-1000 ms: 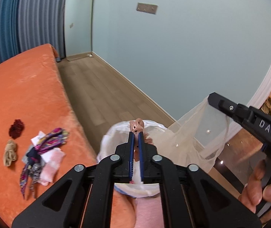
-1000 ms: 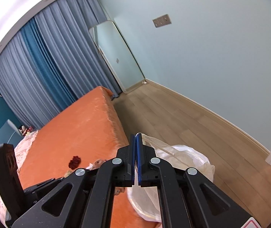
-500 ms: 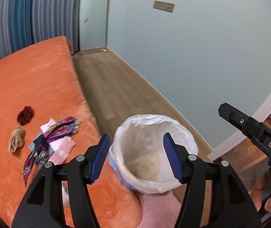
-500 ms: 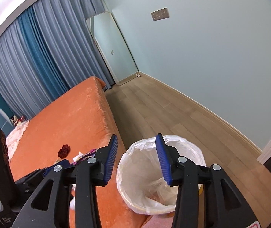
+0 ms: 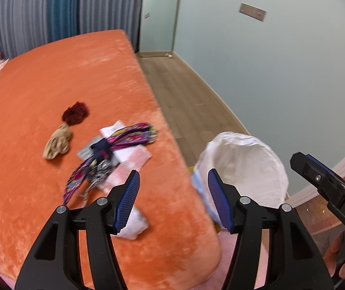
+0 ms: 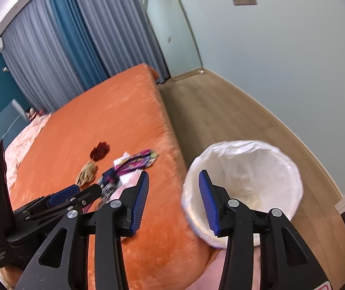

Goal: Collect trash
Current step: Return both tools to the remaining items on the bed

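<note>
Orange bed fills more of both views now. Left gripper and right gripper, clamped on the bin liner a second ago, gape empty beside the lined bin.

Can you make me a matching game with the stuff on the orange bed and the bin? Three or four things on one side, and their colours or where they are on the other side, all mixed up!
Things:
1. scrunchie
2. bunched sock
3. trash bin
4. scarf

Clues:
A. tan, on the bed beside the scrunchie
B. many-coloured, lying across white papers
C. dark red, farthest up the bed
D. lined with a white bag, on the floor beside the bed

Pairs: 1-C, 2-A, 3-D, 4-B
</note>
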### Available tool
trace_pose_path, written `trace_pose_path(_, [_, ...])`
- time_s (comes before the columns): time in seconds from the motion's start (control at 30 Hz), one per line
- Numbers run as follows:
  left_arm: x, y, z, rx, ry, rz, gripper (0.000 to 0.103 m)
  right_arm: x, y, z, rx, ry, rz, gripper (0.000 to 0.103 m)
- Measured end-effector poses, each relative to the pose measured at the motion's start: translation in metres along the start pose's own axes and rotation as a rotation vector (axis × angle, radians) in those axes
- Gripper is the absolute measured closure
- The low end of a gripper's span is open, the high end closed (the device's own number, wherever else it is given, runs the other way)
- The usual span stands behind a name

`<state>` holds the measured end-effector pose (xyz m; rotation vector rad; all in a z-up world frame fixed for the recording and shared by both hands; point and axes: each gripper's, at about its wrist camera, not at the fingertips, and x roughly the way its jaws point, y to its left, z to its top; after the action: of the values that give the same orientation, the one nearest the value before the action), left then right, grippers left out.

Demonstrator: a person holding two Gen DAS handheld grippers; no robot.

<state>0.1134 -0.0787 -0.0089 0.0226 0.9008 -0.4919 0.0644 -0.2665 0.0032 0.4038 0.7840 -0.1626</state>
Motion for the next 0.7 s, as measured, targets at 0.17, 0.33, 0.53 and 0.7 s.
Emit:
trace_pose_path(0.17, [-0.001,0.03,-0.009,-0.053,0.013,0.027,0.047,0.017,0.028,-0.015,-0.045,0.054,0.027,0.06])
trace_pose_path(0.33, [-0.004,0.054,-0.017,-0.083,0.019,0.053,0.047,0.032,0.053,-0.033,-0.085,0.101,0.052,0.051])
trace_pose_path(0.53, [-0.004,0.088,-0.027,-0.153,0.036,0.089,0.045,0.057,0.079,-0.054,-0.115,0.181,0.088,0.051])
trace_pose_path(0.7, [-0.003,0.115,-0.032,-0.195,0.04,0.112,0.044,0.079,0.099,-0.071,-0.138,0.239,0.112,0.051])
